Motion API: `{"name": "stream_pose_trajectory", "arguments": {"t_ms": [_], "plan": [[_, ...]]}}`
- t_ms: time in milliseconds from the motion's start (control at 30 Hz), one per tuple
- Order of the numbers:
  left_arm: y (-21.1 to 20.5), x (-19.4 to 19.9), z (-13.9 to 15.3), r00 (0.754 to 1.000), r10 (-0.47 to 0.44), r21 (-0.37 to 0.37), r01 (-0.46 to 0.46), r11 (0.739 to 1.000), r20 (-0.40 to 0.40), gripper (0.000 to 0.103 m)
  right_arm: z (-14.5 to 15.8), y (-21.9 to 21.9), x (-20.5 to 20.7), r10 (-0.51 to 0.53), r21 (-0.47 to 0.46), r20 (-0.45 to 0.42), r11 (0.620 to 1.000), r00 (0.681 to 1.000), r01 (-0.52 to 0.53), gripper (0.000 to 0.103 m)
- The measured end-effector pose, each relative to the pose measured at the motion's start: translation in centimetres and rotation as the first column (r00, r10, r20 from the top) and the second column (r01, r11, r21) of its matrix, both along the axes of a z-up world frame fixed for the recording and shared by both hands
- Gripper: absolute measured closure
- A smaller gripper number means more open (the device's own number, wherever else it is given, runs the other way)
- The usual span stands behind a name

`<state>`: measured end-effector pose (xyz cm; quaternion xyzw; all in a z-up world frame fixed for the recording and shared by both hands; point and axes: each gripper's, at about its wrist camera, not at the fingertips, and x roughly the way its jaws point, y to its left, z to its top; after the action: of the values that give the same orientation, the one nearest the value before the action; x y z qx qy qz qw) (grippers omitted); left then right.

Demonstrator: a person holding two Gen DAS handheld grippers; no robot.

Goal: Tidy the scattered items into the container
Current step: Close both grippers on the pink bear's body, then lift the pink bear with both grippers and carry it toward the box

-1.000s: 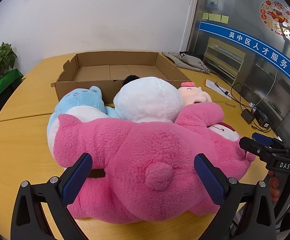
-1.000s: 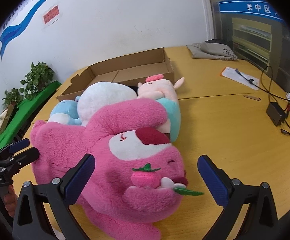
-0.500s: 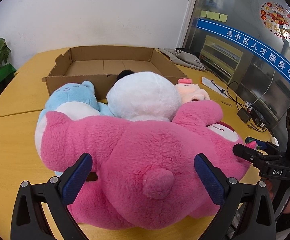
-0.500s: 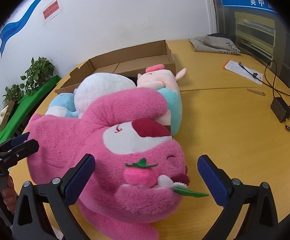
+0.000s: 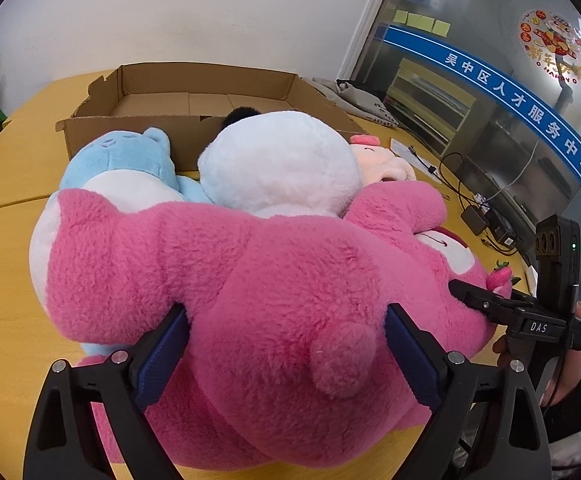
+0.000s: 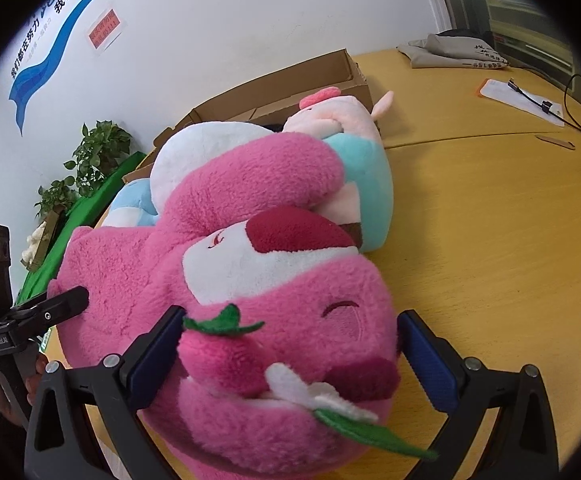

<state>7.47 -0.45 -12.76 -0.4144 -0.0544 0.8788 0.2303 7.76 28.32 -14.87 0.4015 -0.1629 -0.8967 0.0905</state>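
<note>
Pink bear (image 5: 290, 280): large plush, lying on its side on the yellow table (image 6: 490, 240), set between both claws at once. Left claw (image 5: 286, 320): jaws spread wide and just closing a little, the bear's rump and round tail between them; both blue pads (image 5: 162, 356) met the fur on either side, with no squeeze visible, so nothing was yet gripped. Right claw (image 6: 290, 320): jaws spread equally wide around the bear's head, the strawberry nose and green leaf between them; the near-side pad touched the strawberry, the other sat just beside the cheek, and nothing was clamped. Seen from the left claw, the right claw came in from the right edge, its fingertip against the bear's face, a hand (image 5: 570, 360) in a dark sleeve behind it. White plush (image 5: 278, 160): just beyond the bear, straight ahead of the left claw, touching the bear's back. Blue plush (image 5: 122, 156): beyond the bear, ahead and left of the left claw, partly under the bear. Pig (image 5: 378, 160): pale pink with a teal body, ahead and right, against the bear's arm. Box (image 5: 130, 128): shallow open cardboard, farther ahead behind the plush pile, its near wall touching the blue plush; only a dark tuft showed over that wall.
</note>
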Motion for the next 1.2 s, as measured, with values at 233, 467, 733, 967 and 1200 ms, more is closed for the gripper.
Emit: {"name": "stream_pose_trajectory", "arguments": {"t_ms": [233,467,733,967,1200], "plan": [[-0.6,0.0,0.1,0.999,-0.037,0.029,0.037,0.999,0.008,0.018,1.2,-1.1,0.4,0.026,0.127,-0.043,0.992,0.999,-0.020,0.002],[-0.6,1.0,0.6,0.999,-0.034,0.010,0.035,0.999,-0.011,0.042,0.7,-1.2,0.4,0.036,0.047,-0.031,0.998,0.999,-0.035,0.023],[-1.0,3.9,2.3,0.999,-0.023,-0.027,0.022,0.999,-0.046,0.053,2.6,-2.1,2.5,0.049,0.058,-0.064,0.997,0.997,-0.045,0.037],[-1.5,5.8,4.0,0.996,-0.012,-0.025,0.010,1.000,-0.091,0.054,4.7,-3.0,3.8,0.052,0.084,-0.098,0.996,0.994,-0.043,0.038],[-2.2,5.9,7.5,0.986,0.001,-0.005,-0.002,1.000,-0.168,0.054,8.3,-3.5,3.9,0.058,0.113,-0.184,0.993,0.981,-0.037,0.038]]}}
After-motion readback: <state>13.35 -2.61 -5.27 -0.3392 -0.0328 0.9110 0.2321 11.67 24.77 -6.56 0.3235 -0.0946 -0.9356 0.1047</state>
